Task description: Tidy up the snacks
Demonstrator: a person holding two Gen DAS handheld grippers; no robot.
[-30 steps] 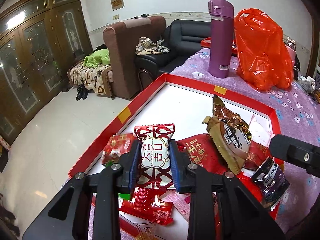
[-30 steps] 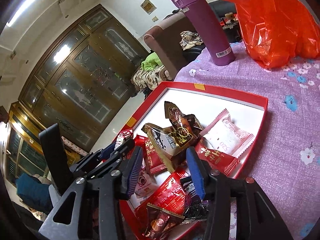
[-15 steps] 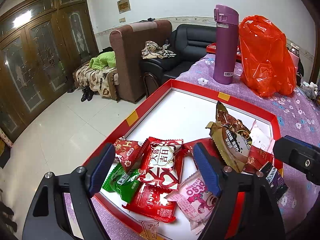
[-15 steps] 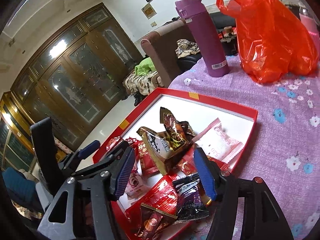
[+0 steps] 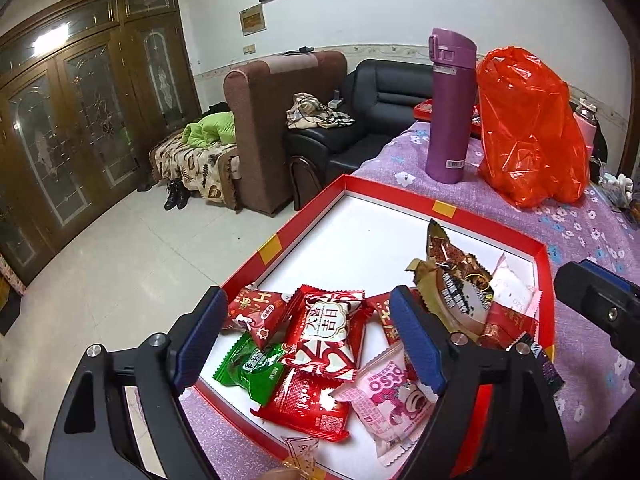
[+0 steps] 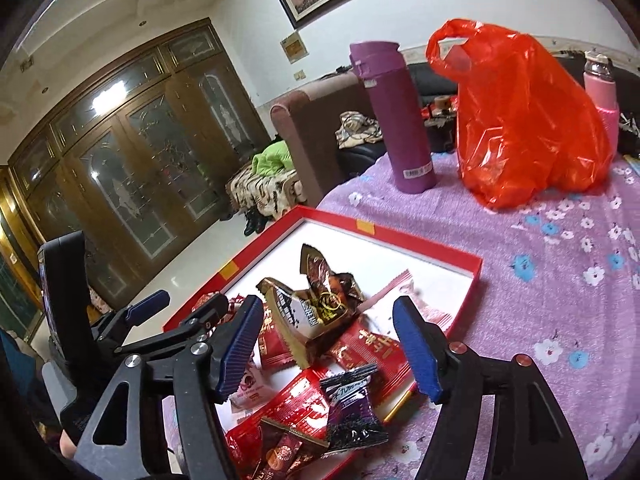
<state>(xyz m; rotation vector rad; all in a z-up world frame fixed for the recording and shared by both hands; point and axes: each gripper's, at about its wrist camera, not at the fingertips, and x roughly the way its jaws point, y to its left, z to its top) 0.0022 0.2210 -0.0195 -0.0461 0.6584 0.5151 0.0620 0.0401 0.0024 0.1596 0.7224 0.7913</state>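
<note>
The snacks [image 5: 328, 332] lie heaped at the near end of the red tray [image 5: 280, 246], which sits on the counter [image 6: 560, 248] under a purple floral cloth; the far half of the tray's white floor is bare. Your left hand-held gripper [image 5: 308, 340] hangs above the red-and-white packet [image 5: 326, 330] with jaws spread and opening, the pads clear of the packet between them. Your right hand-held gripper [image 6: 326, 350] frames the brown packets [image 6: 316, 312], which stand tilted on the pile; its jaws are also spread and opening, pinching nothing. The step in hand appears to be choosing the next packet to sort. Pick one that lies on top, such as the brown one, so that lifting it does not drag its neighbours. Bring the pads down on the packet's flat body, not its crimped edge, and close gently, since the wrappers look slippery and crushable. Use the bare far floor for placement. Keep the two grippers apart; they work just beside each other. The flask [image 5: 450, 108] and orange bag [image 5: 528, 128] stand well beyond the tray.
</note>
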